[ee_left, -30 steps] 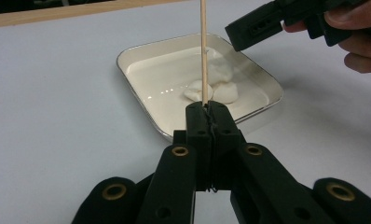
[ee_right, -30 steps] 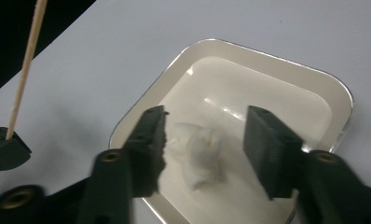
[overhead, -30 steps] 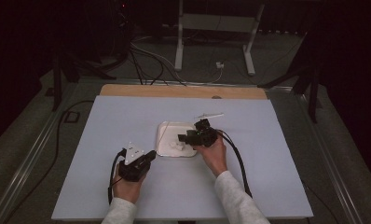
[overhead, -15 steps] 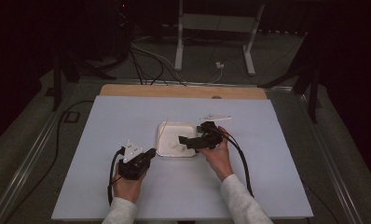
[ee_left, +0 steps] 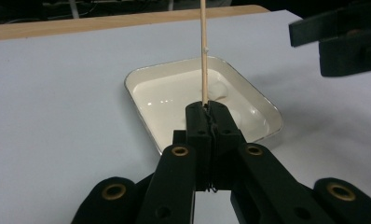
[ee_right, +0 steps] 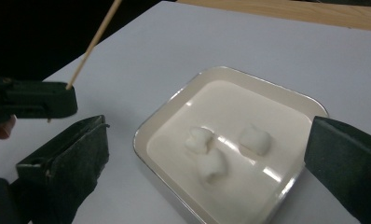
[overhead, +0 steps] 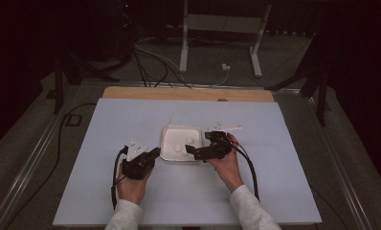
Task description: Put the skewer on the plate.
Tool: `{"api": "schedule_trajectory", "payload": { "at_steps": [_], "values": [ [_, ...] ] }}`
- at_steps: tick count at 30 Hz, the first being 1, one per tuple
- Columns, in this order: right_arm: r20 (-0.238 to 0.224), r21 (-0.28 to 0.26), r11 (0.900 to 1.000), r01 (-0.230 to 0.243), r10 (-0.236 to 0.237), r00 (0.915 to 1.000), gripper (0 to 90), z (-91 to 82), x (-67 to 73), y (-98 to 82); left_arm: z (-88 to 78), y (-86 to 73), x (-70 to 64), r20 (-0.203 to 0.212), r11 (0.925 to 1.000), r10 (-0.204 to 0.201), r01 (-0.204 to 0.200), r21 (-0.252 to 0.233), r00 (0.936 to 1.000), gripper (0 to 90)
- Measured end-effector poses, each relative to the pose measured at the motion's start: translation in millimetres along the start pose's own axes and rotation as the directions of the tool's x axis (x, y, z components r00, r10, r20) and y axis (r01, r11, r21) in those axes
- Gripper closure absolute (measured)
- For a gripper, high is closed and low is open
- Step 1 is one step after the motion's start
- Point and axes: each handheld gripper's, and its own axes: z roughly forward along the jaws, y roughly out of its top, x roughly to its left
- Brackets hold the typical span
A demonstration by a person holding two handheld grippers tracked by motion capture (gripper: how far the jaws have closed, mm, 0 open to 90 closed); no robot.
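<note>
A white tray (overhead: 181, 126) sits mid-table with three white marshmallows (ee_right: 199, 139) (ee_right: 256, 138) (ee_right: 211, 165) lying in it. My left gripper (overhead: 154, 152) rests just left of the tray, shut on a thin wooden skewer (ee_left: 203, 51) that points up and away over the tray (ee_left: 141, 74). My right gripper (overhead: 191, 151) hovers low at the tray's right front corner. Its jaws have just been opening and now stand wide apart with nothing gripped; the marshmallows lie below and beyond them. The right gripper view also shows the left gripper (ee_right: 58, 100) with the skewer (ee_right: 95, 42).
The table is covered by a pale sheet (overhead: 131, 115), with a wooden strip (overhead: 188, 93) along its far edge. Cables (overhead: 248, 163) trail from both grippers toward the person. Beyond the table stand a metal stand (overhead: 222, 21) and loose floor cables.
The right gripper's jaws have opened wide and the hand has shifted slightly away from the tray's middle. The left gripper and skewer have stayed put.
</note>
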Motion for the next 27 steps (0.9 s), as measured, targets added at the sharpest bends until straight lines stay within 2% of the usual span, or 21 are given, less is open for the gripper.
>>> {"api": "schedule_trajectory", "payload": {
  "at_steps": [4, 12, 20, 27],
  "values": [
    [0.010, -0.011, 1.000, -0.009, 0.009, 0.9999, 0.0, -6.0, -3.1, -5.2, 2.4, 3.4, -0.8, -0.001, 1.0000, -0.006, 0.006, -0.005, 1.0000, 90.0],
    [0.026, -0.049, 0.999, 0.021, -0.020, 0.9995, 0.0, -20.2, -2.9, -7.5, 12.4, 8.5, -1.2, -0.009, 0.9999, -0.009, 0.009, 0.005, 0.9999, 90.0],
    [0.048, -0.093, 0.995, 0.032, -0.027, 0.9985, 0.0, -36.4, -4.6, -11.8, 22.9, 14.4, 0.4, -0.016, 0.9997, -0.021, 0.021, 0.013, 0.9997, 90.0],
    [0.044, -0.124, 0.992, 0.028, -0.023, 0.9988, 0.0, -52.1, -6.9, -17.9, 34.0, 16.9, 2.4, -0.024, 0.9990, -0.029, 0.030, 0.033, 0.9993, 90.0]
  ]
}}
